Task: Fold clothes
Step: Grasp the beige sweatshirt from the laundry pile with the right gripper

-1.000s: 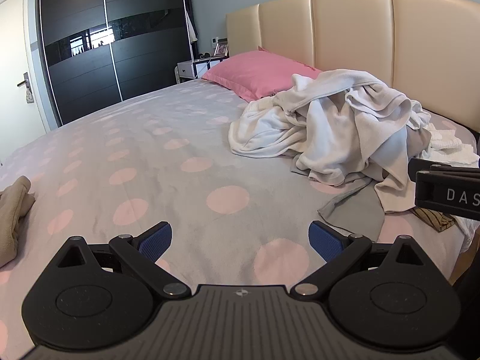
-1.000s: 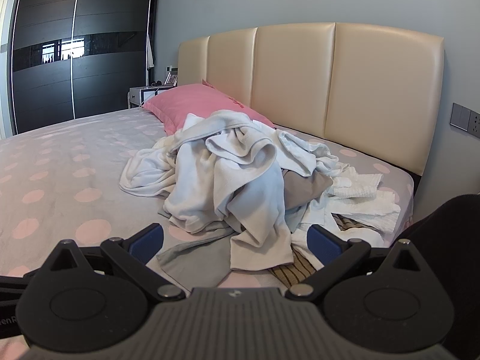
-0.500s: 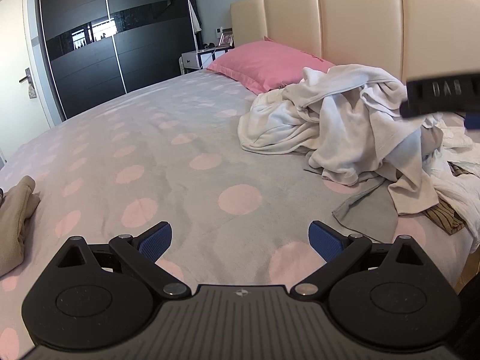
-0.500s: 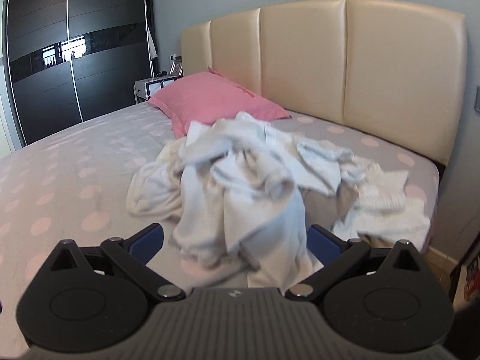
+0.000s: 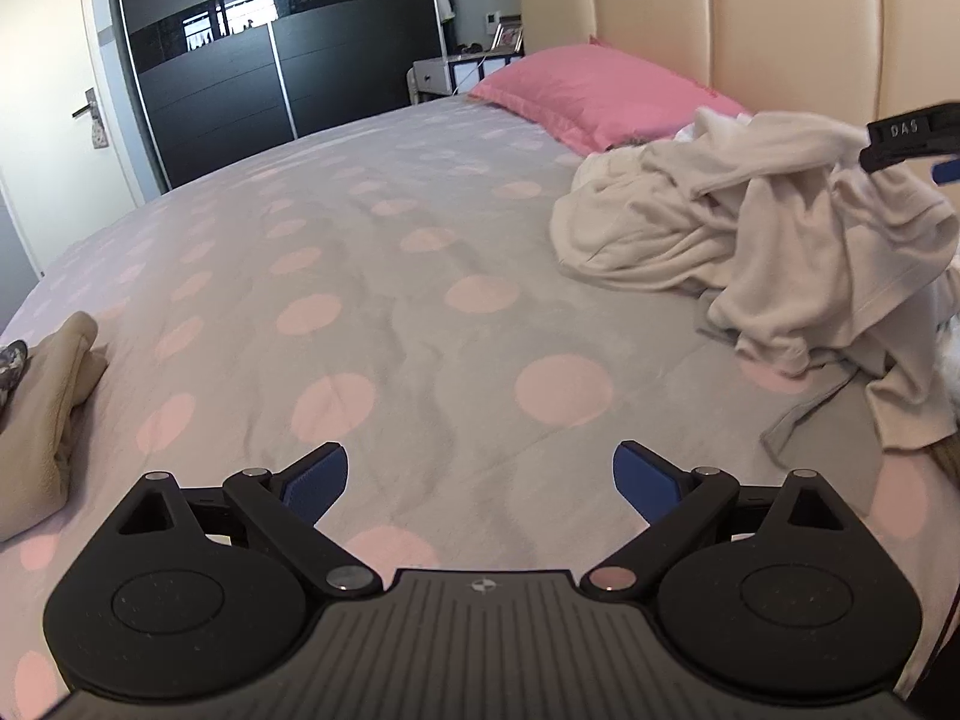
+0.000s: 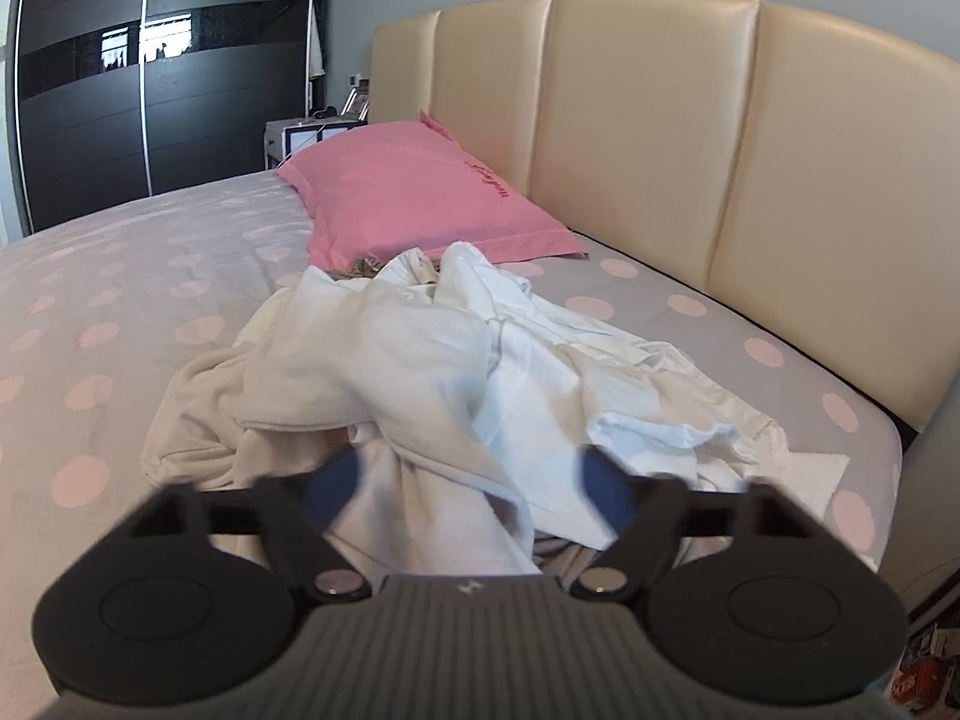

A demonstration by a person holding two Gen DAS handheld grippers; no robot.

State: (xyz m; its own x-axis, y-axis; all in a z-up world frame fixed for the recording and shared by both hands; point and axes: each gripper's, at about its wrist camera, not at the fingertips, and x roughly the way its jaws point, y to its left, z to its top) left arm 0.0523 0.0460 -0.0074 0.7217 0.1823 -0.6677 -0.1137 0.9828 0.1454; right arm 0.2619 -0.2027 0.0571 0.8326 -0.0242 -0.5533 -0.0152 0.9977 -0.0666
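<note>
1. The bed [image 5: 420, 312], under a grey sheet with pink dots, fills both views. From the left wrist view its widest bare stretch runs from 6 o'clock up to 11 o'clock, with nothing lying on it.
2. The padded headboard [image 6: 660, 150] bounds the bed along its far side, from 12 to 3 o'clock in the right wrist view. The mattress edge drops off at 4 o'clock there.
3. A dark sliding wardrobe [image 5: 270, 42] stands beyond the bed at 11 o'clock, well apart from everything on the sheet.
4. The pile of pale clothes [image 6: 456, 384] lies heaped and crumpled near the headboard, at 3 o'clock in the left wrist view. Its far end is just beside the pillow; a strip of open sheet separates it from the headboard.
5. The pink pillow [image 6: 414, 192] rests against the headboard at 12 o'clock of the pile.
6. A folded tan garment [image 5: 48, 420] sits at the bed's edge at 9 o'clock in the left wrist view, well apart from the pile.
7. The right gripper [image 6: 474, 480] hangs over the near end of the pile. Its fingers [image 6: 336, 480] are blurred and closing, with white cloth between them; whether they press it I cannot tell.
8. The left gripper [image 5: 480, 474] hovers over bare sheet, fingers [image 5: 318, 474] spread wide and holding nothing.
</note>
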